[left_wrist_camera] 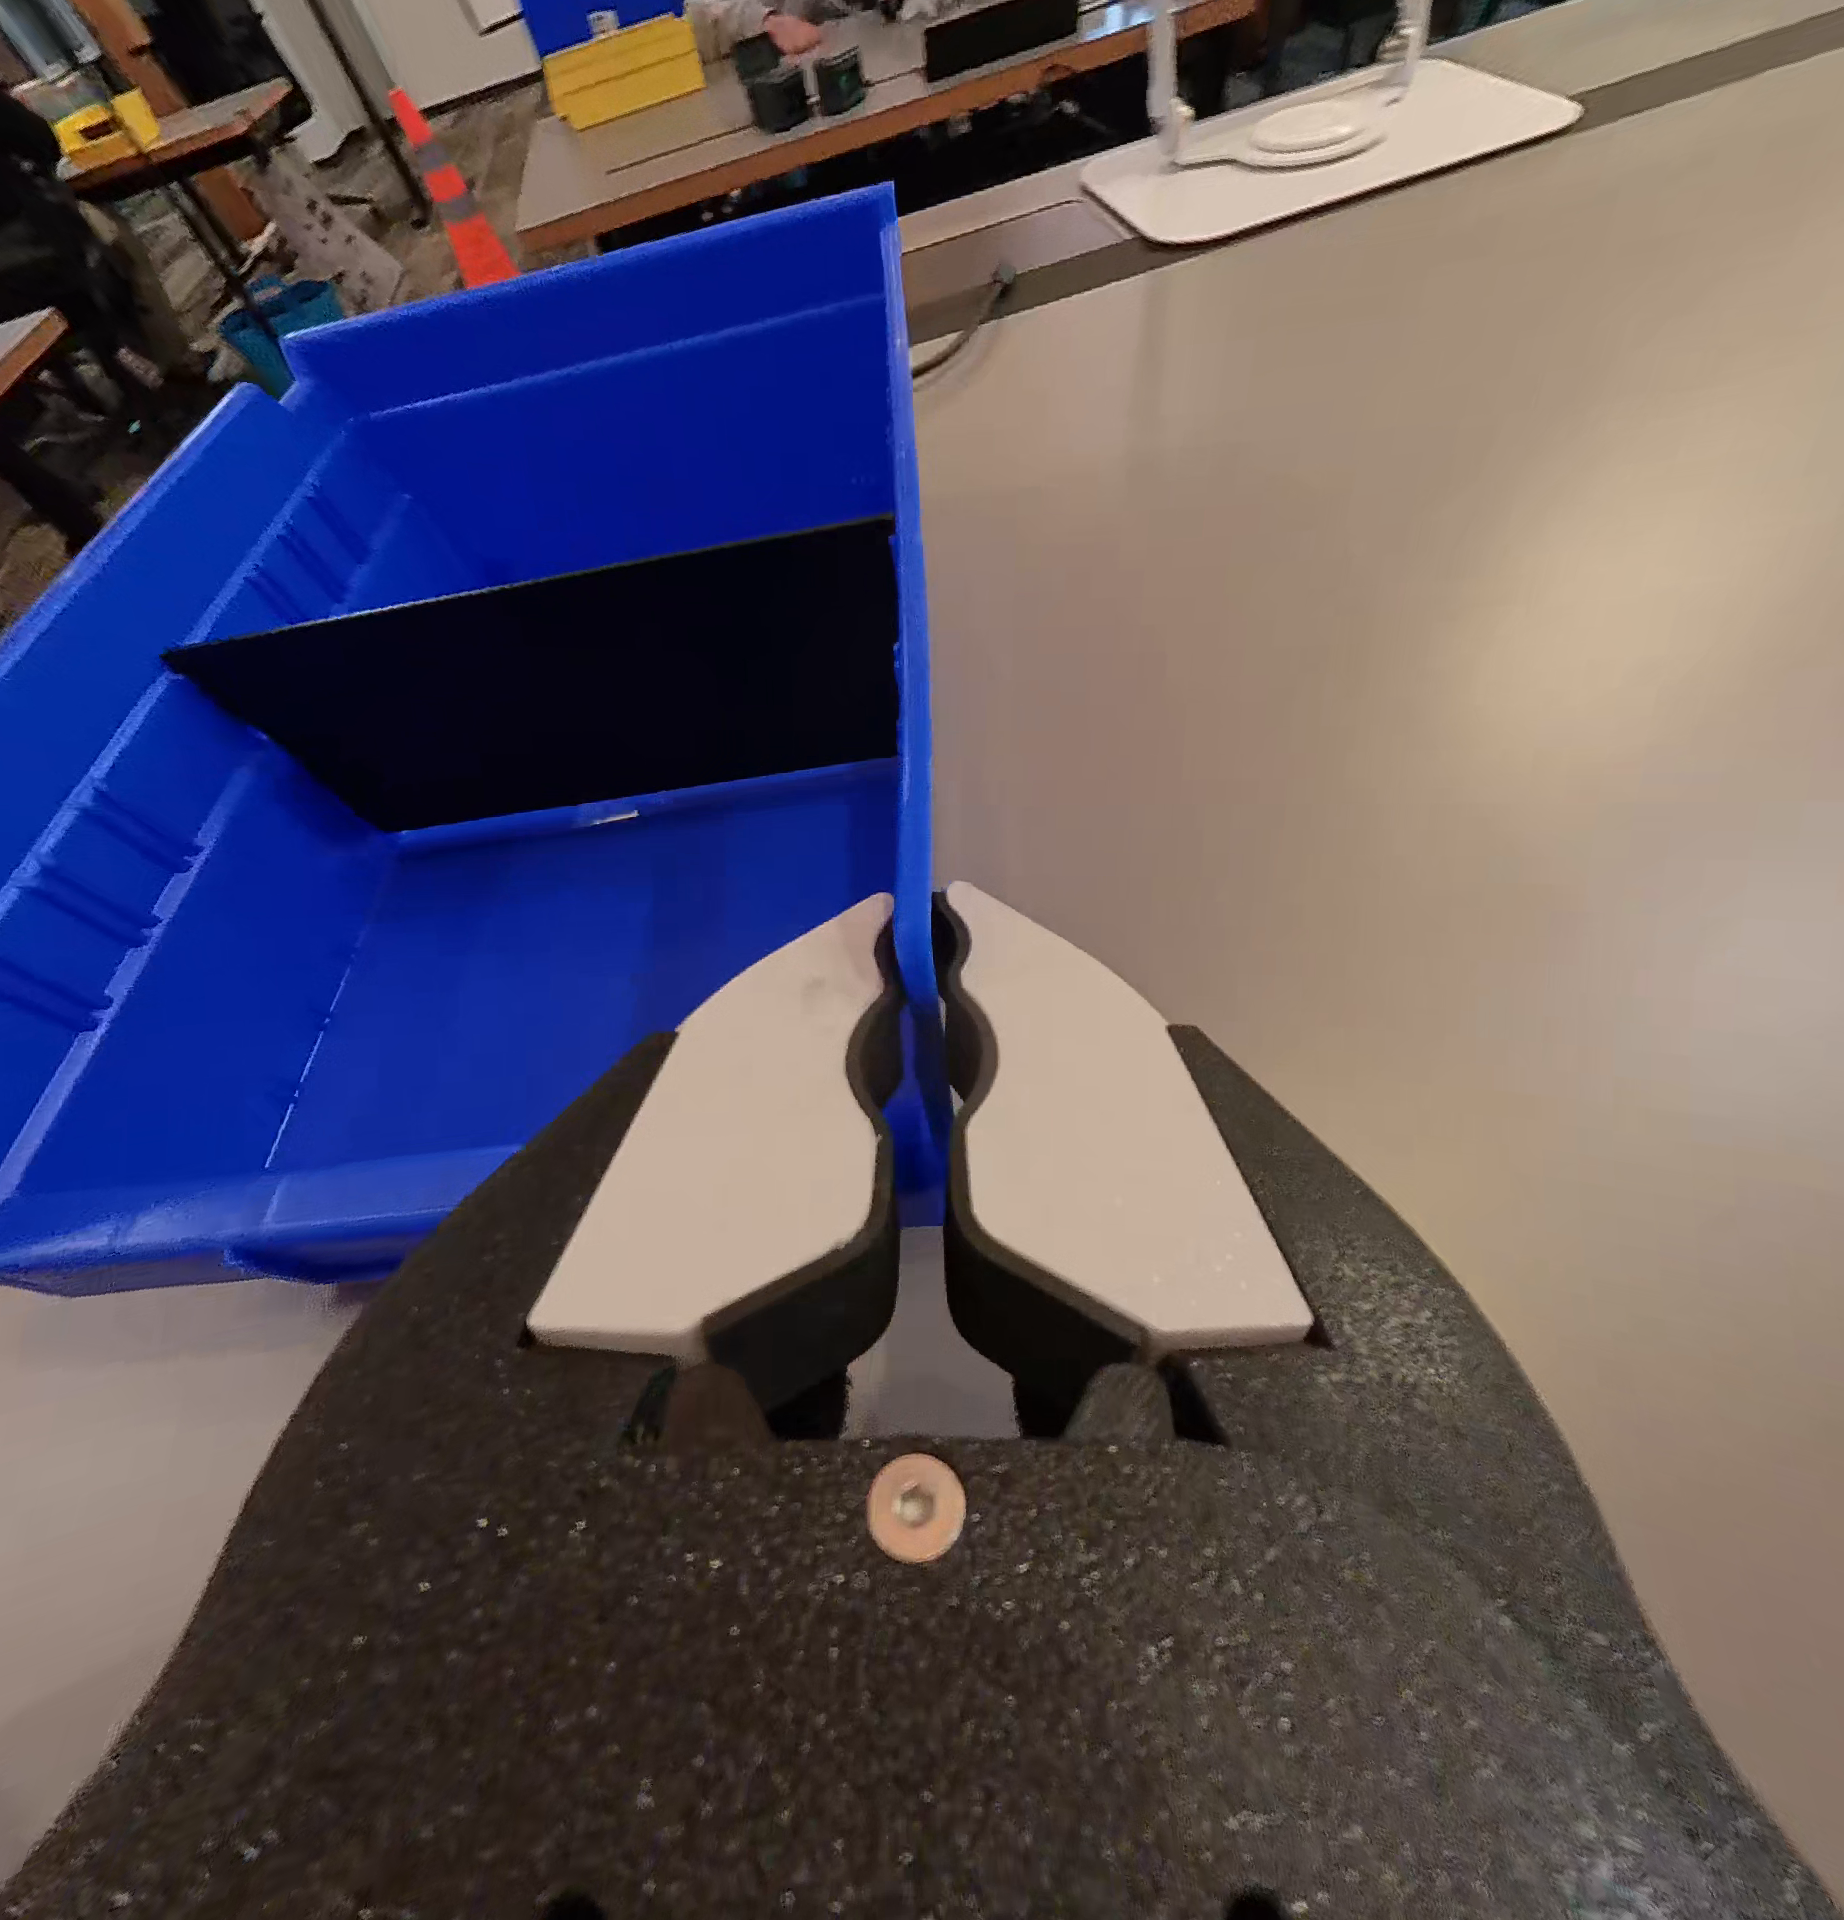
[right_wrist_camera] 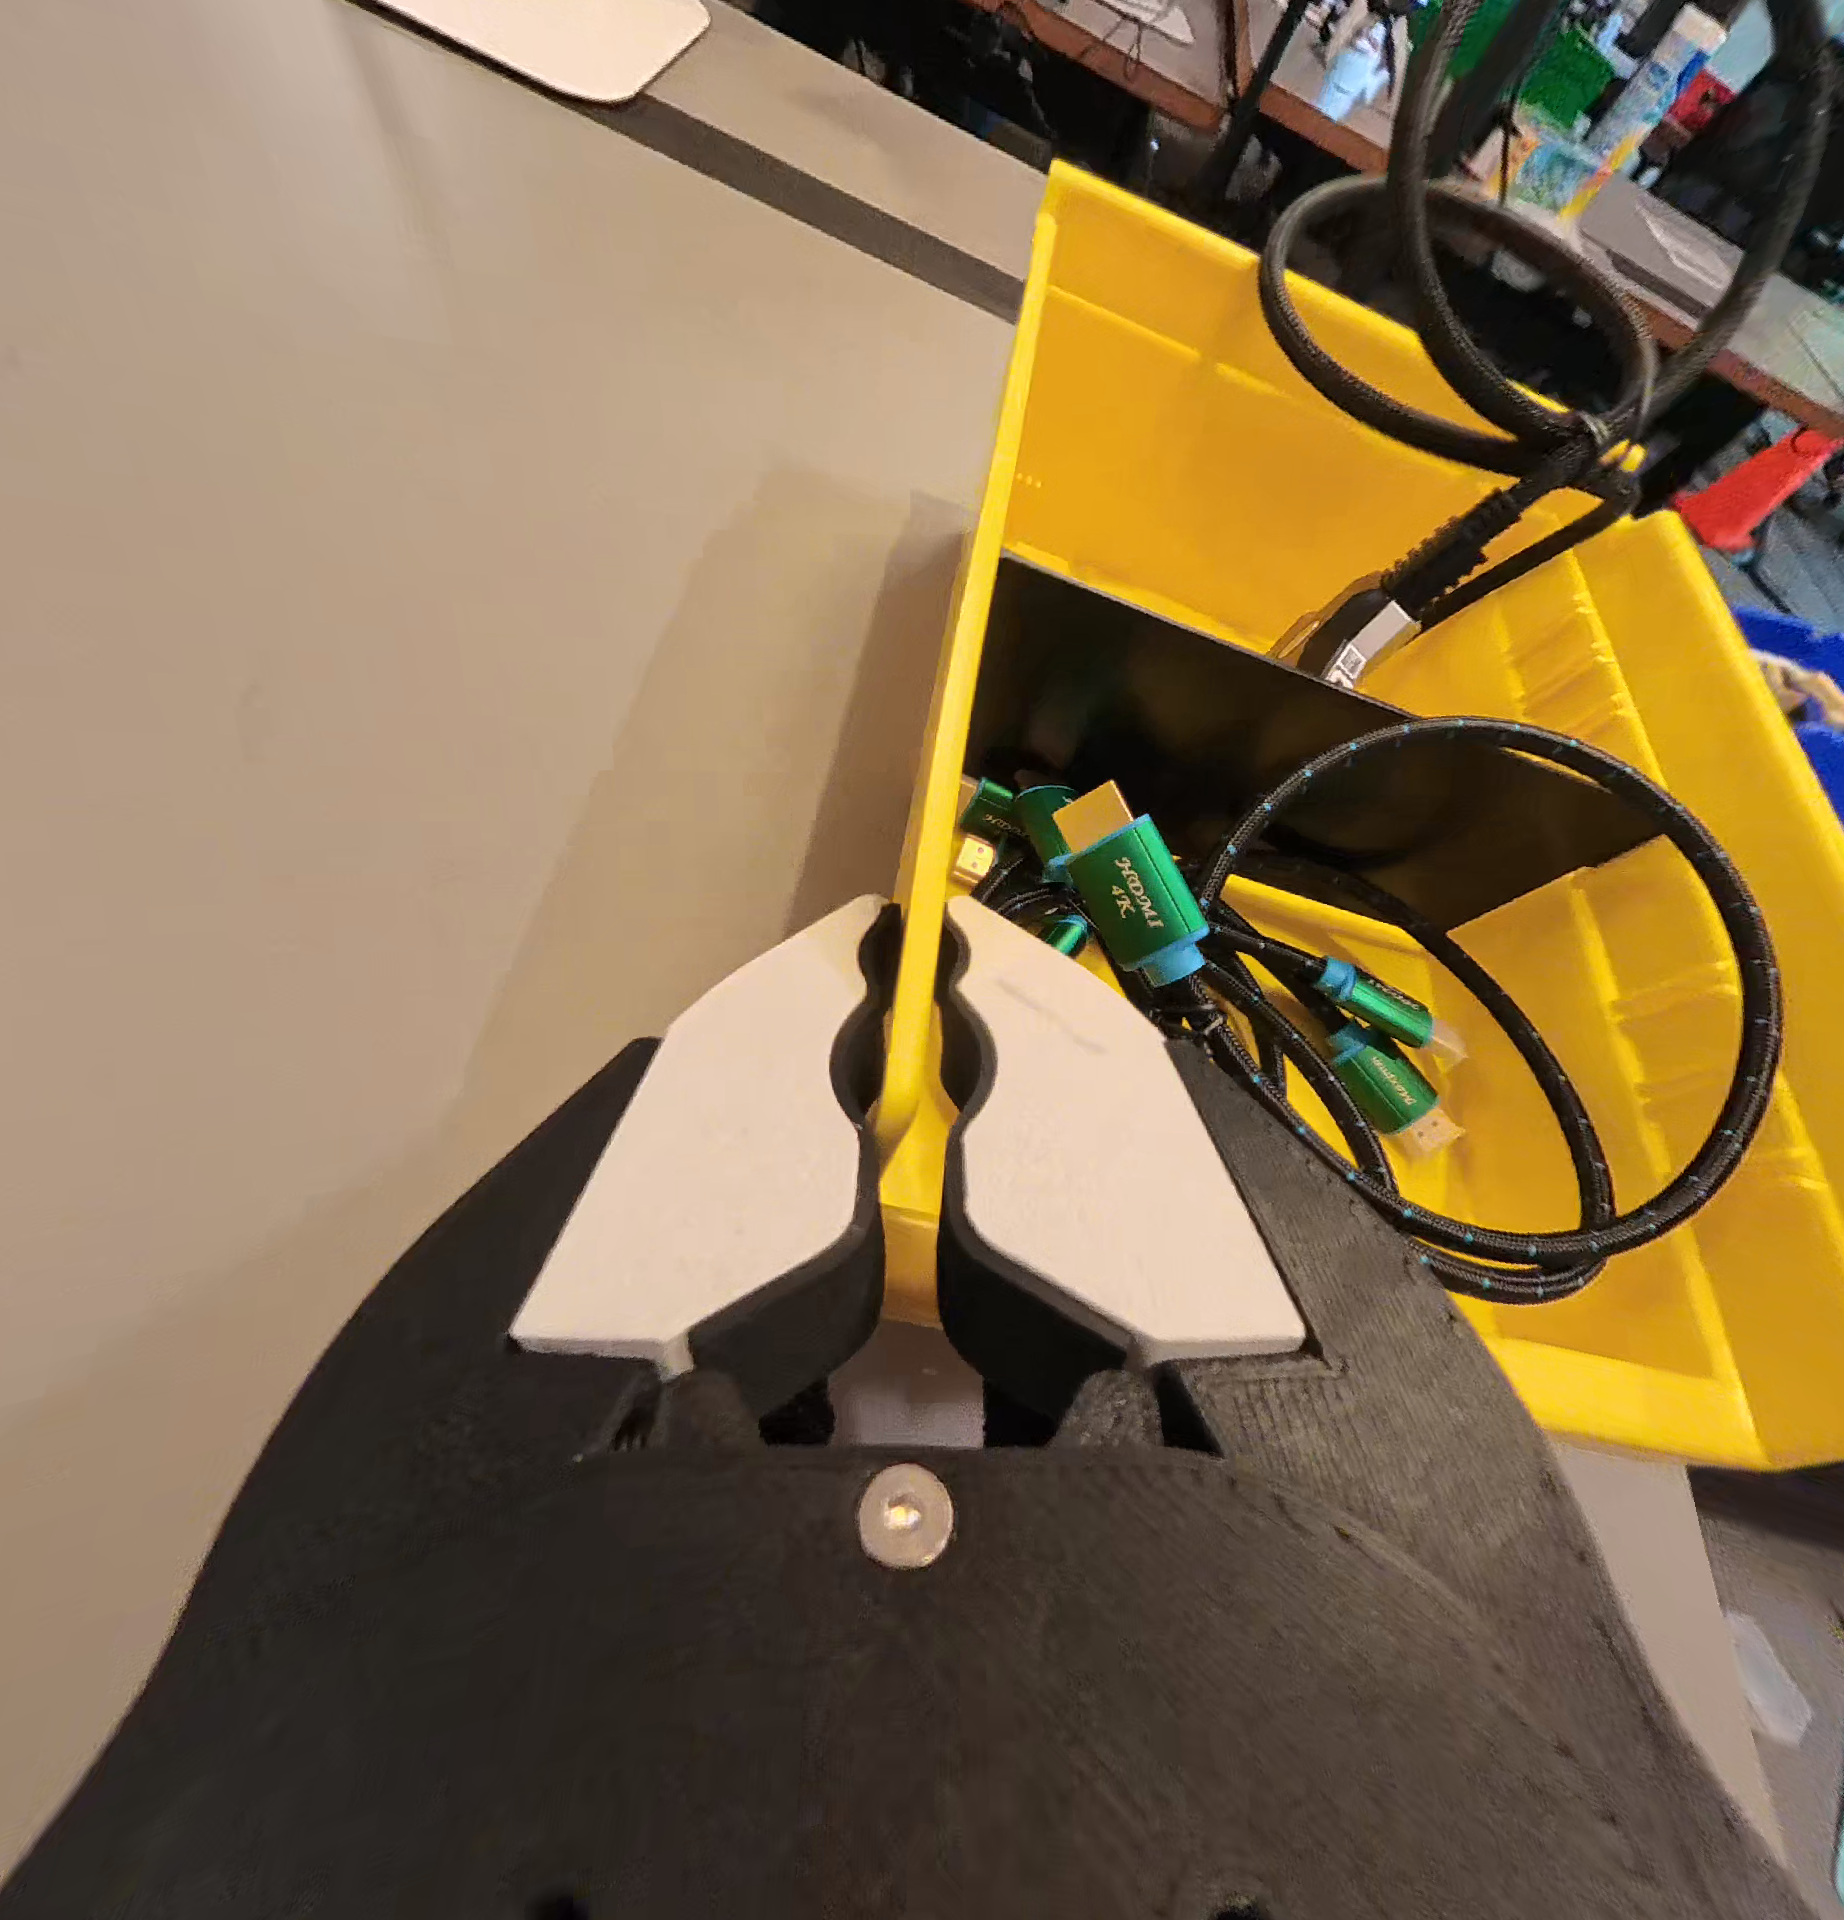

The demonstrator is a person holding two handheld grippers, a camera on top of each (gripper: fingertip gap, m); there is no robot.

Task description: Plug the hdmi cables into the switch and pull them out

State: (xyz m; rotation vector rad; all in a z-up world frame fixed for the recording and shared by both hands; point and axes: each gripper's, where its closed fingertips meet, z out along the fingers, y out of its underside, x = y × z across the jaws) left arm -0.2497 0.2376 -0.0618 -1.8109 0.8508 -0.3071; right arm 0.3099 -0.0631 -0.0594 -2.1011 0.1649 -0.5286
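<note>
The left gripper [left_wrist_camera: 916, 909] is clamped on the side wall of the empty blue plastic bin [left_wrist_camera: 482, 1039] just ahead of it on the grey bench [left_wrist_camera: 1417, 727]. The right gripper [right_wrist_camera: 916, 914] pinches the yellow plastic bin's [right_wrist_camera: 1157, 436] wall, seemingly firmly; braided black cables with green plugs [right_wrist_camera: 1136, 894] (nothing moved across) lie just right of its fingers.

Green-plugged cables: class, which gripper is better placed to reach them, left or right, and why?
Right, probably. The right gripper is clamped on the yellow bin wall, beside the green-plugged cables. The left gripper grips the blue bin, which shows no cables.
</note>
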